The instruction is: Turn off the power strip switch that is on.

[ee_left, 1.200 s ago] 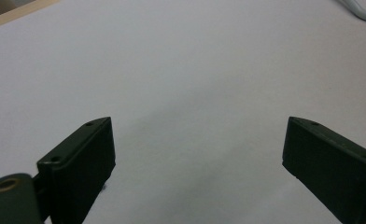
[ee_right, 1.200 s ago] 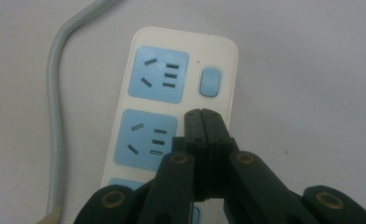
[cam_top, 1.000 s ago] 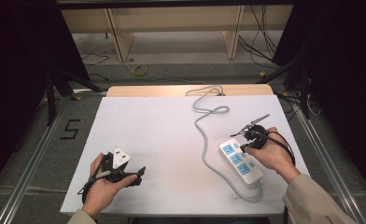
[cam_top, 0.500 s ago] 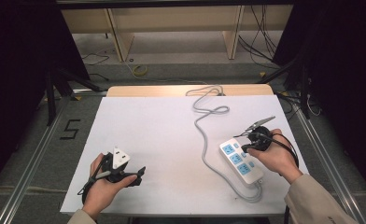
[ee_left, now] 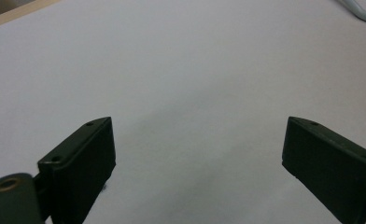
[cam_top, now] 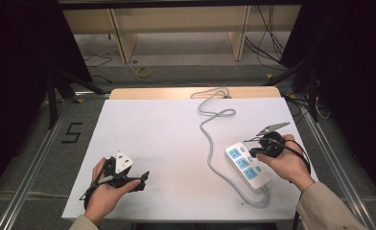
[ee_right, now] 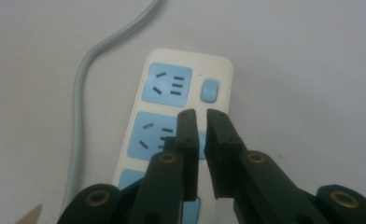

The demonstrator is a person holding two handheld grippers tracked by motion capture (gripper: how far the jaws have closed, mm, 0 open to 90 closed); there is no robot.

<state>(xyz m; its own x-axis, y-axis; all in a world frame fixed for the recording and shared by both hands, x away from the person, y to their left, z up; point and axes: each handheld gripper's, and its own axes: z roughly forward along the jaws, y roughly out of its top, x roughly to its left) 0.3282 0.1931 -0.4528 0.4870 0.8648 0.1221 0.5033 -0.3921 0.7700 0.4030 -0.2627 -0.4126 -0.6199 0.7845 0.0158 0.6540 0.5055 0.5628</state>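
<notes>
A white power strip [cam_top: 246, 165] with blue sockets lies at the right of the white table [cam_top: 167, 139]. Its grey cable [cam_top: 207, 139] snakes off toward the back edge. My right gripper [cam_top: 251, 149] hovers over the strip's far end. In the right gripper view its tips [ee_right: 202, 114] sit above the second socket of the strip [ee_right: 172, 74], beside the blue switch [ee_right: 209, 90]. Its jaws have just been opening and stand a narrow gap apart with nothing between them. My left gripper [cam_top: 142, 178] rests at the front left, its jaws [ee_left: 197, 140] wide open over bare table.
The cable [ee_right: 78, 93] runs along the strip's left side in the right gripper view. A wooden strip [cam_top: 191, 92] borders the table's back edge, with shelving beyond. Metal rails [cam_top: 32, 163] flank the table on both sides.
The right gripper has edged slightly to the right over the strip's far end. The left hand has kept still.
</notes>
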